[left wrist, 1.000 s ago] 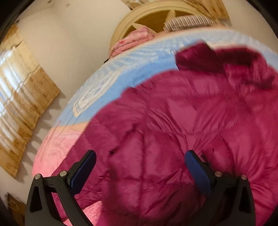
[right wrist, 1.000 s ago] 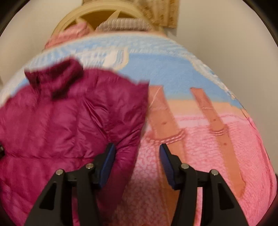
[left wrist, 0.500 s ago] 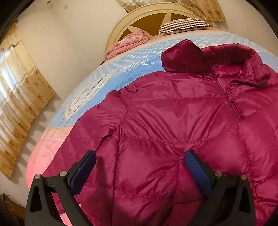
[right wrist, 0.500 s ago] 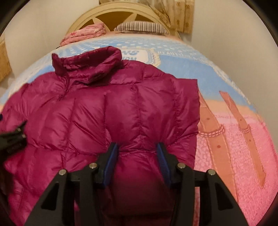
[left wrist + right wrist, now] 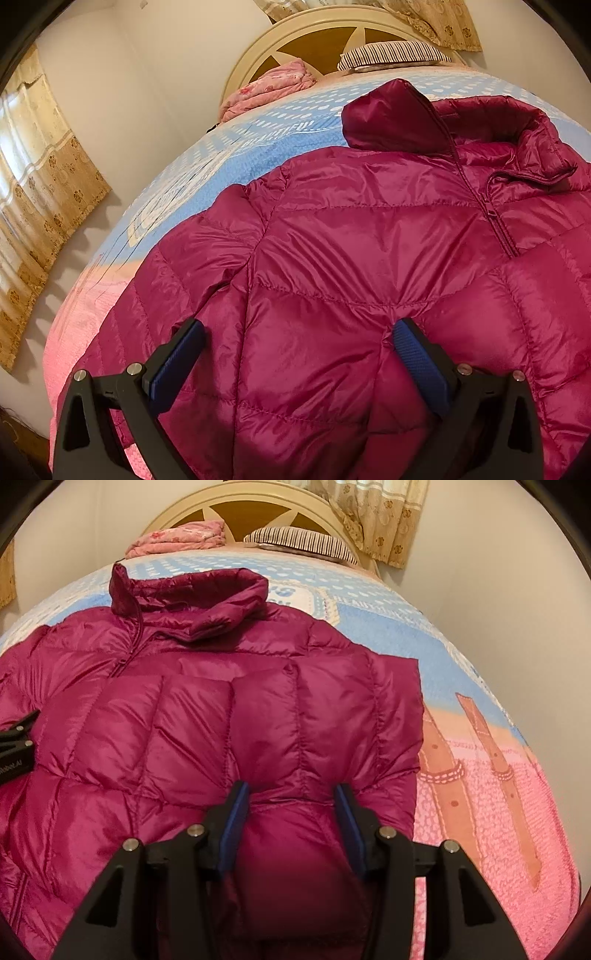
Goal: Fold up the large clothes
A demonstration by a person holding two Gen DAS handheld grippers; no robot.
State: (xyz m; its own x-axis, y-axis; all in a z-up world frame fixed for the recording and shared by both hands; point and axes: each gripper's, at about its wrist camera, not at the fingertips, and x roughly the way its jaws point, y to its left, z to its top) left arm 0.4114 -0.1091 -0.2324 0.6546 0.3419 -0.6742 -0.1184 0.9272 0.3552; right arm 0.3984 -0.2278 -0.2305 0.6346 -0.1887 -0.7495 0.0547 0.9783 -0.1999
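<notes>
- A bedroom is showing, with pale walls (image 5: pixel 155 92) and a rounded cream headboard (image 5: pixel 314 27) standing at twelve o'clock in both views.
- Tan patterned curtains (image 5: pixel 40 192) are hanging at nine o'clock in the left view, and more curtains are hanging at one o'clock in the right view.
- A bedspread (image 5: pixel 491 775), blue toward the headboard and pink nearer the cameras, is covering the bed.
- A striped pillow (image 5: pixel 299 541) and a folded pink blanket (image 5: pixel 177 539) are lying against the headboard.
- A magenta puffer jacket (image 5: pixel 369 251) is lying spread front-up on the bedspread, collar toward twelve o'clock.
- The left gripper (image 5: pixel 297 350) is standing released, blue pads wide apart over the jacket's lower part.
- The right gripper (image 5: pixel 291 812) is grasping a bunched fold of the jacket at six o'clock.
</notes>
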